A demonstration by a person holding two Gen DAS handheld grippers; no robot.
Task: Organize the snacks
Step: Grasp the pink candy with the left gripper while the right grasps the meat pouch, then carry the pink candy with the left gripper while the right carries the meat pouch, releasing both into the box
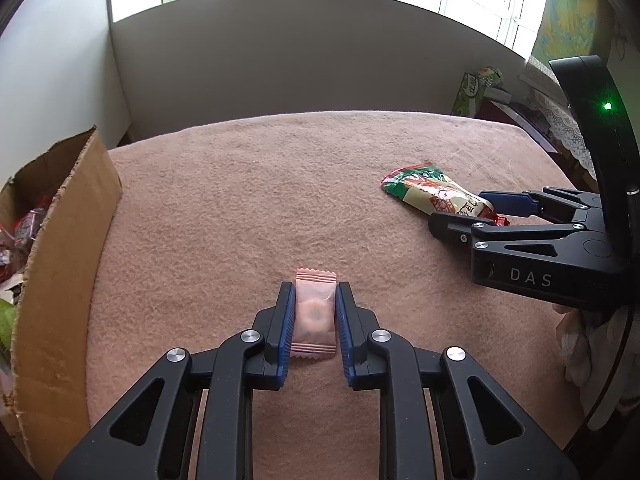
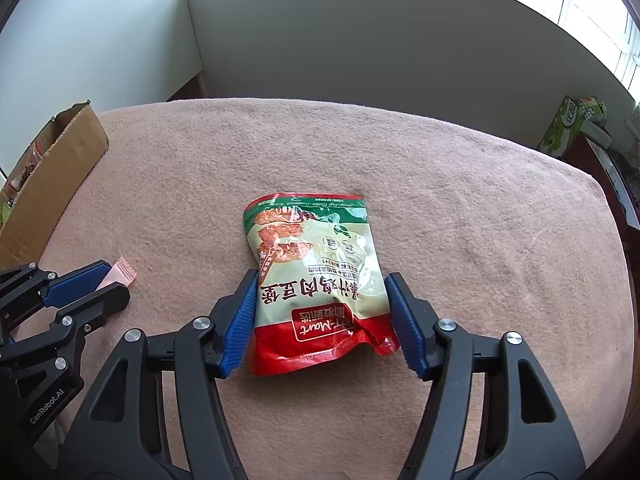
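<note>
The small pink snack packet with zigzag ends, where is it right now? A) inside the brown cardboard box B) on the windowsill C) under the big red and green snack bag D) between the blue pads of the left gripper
D: the small pink snack packet lies on the pinkish blanket with the left gripper closed against both its sides, apart from the brown cardboard box.

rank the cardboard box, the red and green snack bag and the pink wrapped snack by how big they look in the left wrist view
1. cardboard box, partly cut off by the frame edge
2. red and green snack bag
3. pink wrapped snack, smallest though nearest, between the left hand-held gripper fingers
</note>
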